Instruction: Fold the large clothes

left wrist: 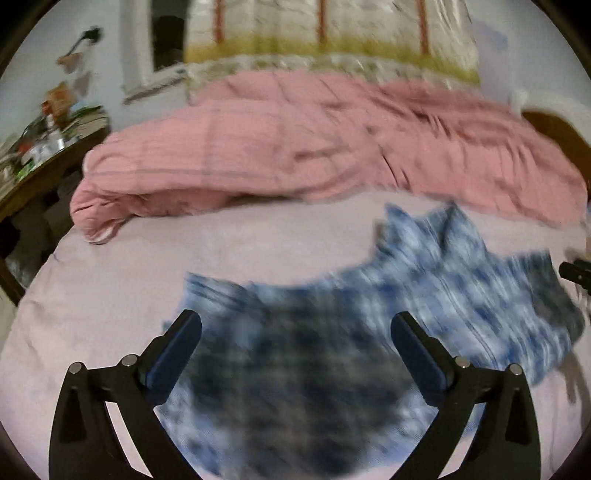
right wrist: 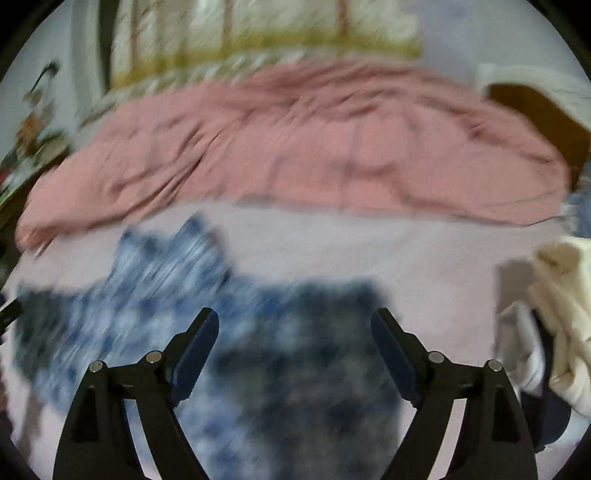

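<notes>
A blue and white checked garment (left wrist: 369, 325) lies spread on the pale pink bed sheet (left wrist: 110, 280); both views are blurred. My left gripper (left wrist: 295, 328) stands wide open over its near left part, and nothing sits between the fingers. In the right wrist view the same checked garment (right wrist: 155, 295) runs from the left to below my right gripper (right wrist: 295, 325), which is also wide open and holds nothing. The tip of the right gripper (left wrist: 574, 271) shows at the right edge of the left wrist view.
A rumpled pink quilt (left wrist: 314, 147) lies across the far half of the bed. A pile of cream and white clothes (right wrist: 554, 314) sits at the right. A cluttered wooden side table (left wrist: 48, 147) stands at the left, and a patterned curtain (left wrist: 332, 33) hangs behind.
</notes>
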Available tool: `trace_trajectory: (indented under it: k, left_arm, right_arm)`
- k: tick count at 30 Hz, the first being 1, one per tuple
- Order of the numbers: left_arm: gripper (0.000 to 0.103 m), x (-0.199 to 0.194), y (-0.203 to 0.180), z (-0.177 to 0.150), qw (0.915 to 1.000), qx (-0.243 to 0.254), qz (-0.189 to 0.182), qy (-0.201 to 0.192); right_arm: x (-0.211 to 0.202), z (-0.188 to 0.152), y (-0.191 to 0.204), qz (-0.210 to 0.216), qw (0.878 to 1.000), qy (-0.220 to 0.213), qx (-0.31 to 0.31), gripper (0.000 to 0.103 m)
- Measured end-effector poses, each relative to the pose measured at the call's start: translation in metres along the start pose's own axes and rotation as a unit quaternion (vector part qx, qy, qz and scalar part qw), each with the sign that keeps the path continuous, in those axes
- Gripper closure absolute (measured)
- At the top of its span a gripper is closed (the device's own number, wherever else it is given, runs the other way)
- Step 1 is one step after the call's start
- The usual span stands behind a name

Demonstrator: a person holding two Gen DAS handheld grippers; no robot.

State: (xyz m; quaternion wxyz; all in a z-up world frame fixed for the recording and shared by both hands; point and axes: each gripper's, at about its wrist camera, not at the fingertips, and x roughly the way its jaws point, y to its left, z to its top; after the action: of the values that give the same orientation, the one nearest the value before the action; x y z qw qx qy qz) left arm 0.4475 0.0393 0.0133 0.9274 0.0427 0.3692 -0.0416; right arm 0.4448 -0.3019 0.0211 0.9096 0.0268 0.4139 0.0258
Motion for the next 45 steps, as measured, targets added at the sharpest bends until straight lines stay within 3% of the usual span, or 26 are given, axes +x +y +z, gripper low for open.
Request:
trace_trajectory:
  k: [4, 6, 7, 10, 11, 13, 21, 26, 29, 32, 35, 38, 40, 42, 43, 45]
  left_arm:
    - [0.001, 0.003, -0.042, -0.01, 0.9937, 0.026, -0.101, 0.042]
    - [0.001, 0.01, -0.059, -0.018, 0.9912, 0.036, -0.114, 0.056]
    - [0.001, 0.016, -0.067, -0.022, 0.9908, 0.044, -0.113, 0.06]
    - [0.001, 0.048, -0.078, -0.036, 0.9926, 0.084, -0.047, 0.075]
    - [0.0, 0.06, -0.075, -0.04, 0.9928, 0.076, -0.04, 0.084]
    - [0.0, 0.075, -0.067, -0.044, 0.9929, 0.056, -0.057, 0.088]
    - [0.001, 0.065, -0.068, -0.044, 0.9949, 0.056, -0.049, 0.068]
    - [0.004, 0.026, -0.05, -0.027, 0.9988, 0.02, -0.044, 0.008]
    - [0.006, 0.029, -0.024, -0.022, 0.9988, -0.044, 0.024, -0.002]
    - [0.013, 0.048, -0.002, -0.025, 0.996, -0.073, 0.04, 0.034]
    - [0.014, 0.065, 0.014, -0.032, 0.9942, -0.085, 0.047, 0.047]
    - [0.015, 0.076, 0.021, -0.038, 0.9941, -0.08, 0.057, 0.046]
    - [0.015, 0.077, 0.02, -0.038, 0.9946, -0.077, 0.055, 0.042]
    - [0.015, 0.08, 0.022, -0.038, 0.9949, -0.072, 0.055, 0.045]
    - [0.015, 0.082, 0.023, -0.038, 0.9949, -0.072, 0.054, 0.045]
    - [0.015, 0.081, 0.026, -0.037, 0.9949, -0.074, 0.052, 0.045]
  right_arm:
    - [0.002, -0.01, 0.04, 0.09, 0.994, 0.045, -0.04, 0.017]
    - [0.012, -0.017, 0.055, 0.109, 0.991, 0.064, -0.05, 0.017]
    - [0.019, -0.021, 0.059, 0.099, 0.991, 0.075, -0.051, 0.017]
    - [0.052, -0.032, 0.062, 0.074, 0.99, 0.114, -0.042, 0.017]
    - [0.063, -0.036, 0.061, 0.071, 0.989, 0.124, -0.04, 0.017]
    - [0.076, -0.042, 0.061, 0.066, 0.99, 0.119, -0.046, 0.012]
    - [0.069, -0.04, 0.055, 0.066, 0.992, 0.098, -0.037, 0.007]
    - [0.034, -0.032, 0.05, 0.057, 0.995, 0.086, 0.003, 0.018]
    - [0.03, -0.051, 0.053, 0.085, 0.99, 0.112, 0.031, 0.022]
    - [0.036, -0.066, 0.053, 0.026, 0.994, 0.107, 0.014, 0.023]
    - [0.035, -0.073, 0.028, 0.042, 0.993, 0.095, 0.056, 0.023]
    - [0.022, -0.072, -0.002, -0.027, 0.995, 0.071, 0.065, 0.04]
    - [0.023, -0.07, -0.026, -0.005, 0.993, 0.075, 0.092, 0.06]
    - [0.027, -0.07, -0.054, 0.045, 0.985, 0.088, 0.14, 0.073]
    - [0.027, -0.07, -0.066, 0.051, 0.983, 0.09, 0.155, 0.087]
    - [0.025, -0.071, -0.083, 0.061, 0.977, 0.089, 0.182, 0.103]
